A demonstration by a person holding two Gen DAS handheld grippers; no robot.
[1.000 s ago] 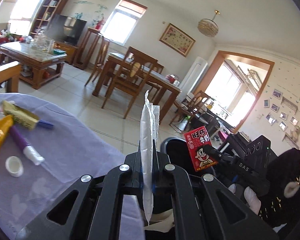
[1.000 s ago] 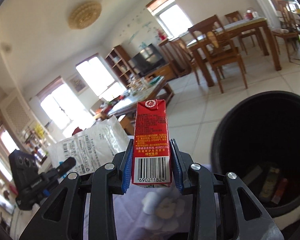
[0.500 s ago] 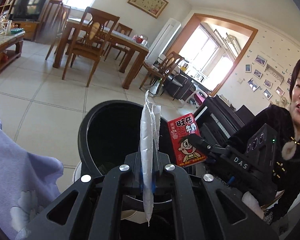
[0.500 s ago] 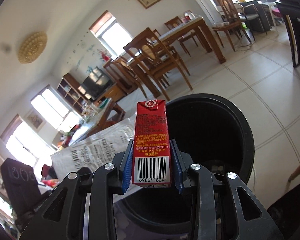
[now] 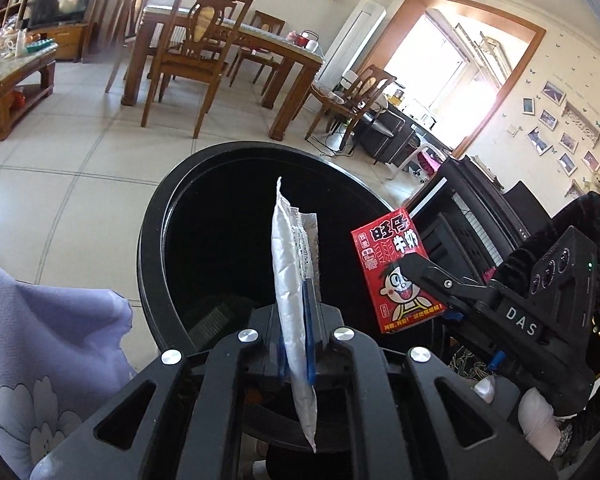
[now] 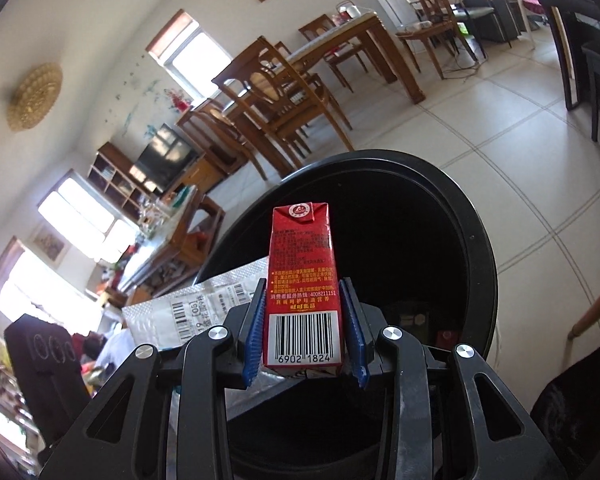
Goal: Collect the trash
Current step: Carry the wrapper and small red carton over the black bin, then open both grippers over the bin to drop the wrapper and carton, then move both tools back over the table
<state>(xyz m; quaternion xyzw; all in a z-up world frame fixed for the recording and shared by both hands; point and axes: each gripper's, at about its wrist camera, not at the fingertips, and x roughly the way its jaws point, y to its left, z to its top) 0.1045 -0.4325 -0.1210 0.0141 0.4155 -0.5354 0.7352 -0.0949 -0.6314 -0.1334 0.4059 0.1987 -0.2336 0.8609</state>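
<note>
My left gripper point(image 5: 296, 344) pinches a flat white packet point(image 5: 290, 260) edge-up between its blue pads, over the mouth of a black round bin point(image 5: 152, 240). Its jaws are just starting to open, and the packet still stands between them. My right gripper point(image 6: 305, 332) is shut on the lower sides of a red milk carton point(image 6: 302, 264), barcode toward the camera, above the same bin point(image 6: 476, 240). From the left wrist, the carton point(image 5: 396, 276) hangs over the bin's right rim. In the right wrist view the packet point(image 6: 204, 312) shows at the left.
A lilac flowered tablecloth point(image 5: 40, 320) drapes at the bin's left. Some boxes point(image 6: 414, 320) lie at the bin's bottom. A wooden dining table with chairs point(image 5: 204, 52) stands behind on the tiled floor, a dark piano point(image 5: 472, 220) to the right. A gloved hand point(image 5: 536, 420) grips the right gripper.
Both grippers swung away from the cloth-covered table and sank toward the bin, whose mouth now fills the lower middle of both views. Packet and carton stayed gripped.
</note>
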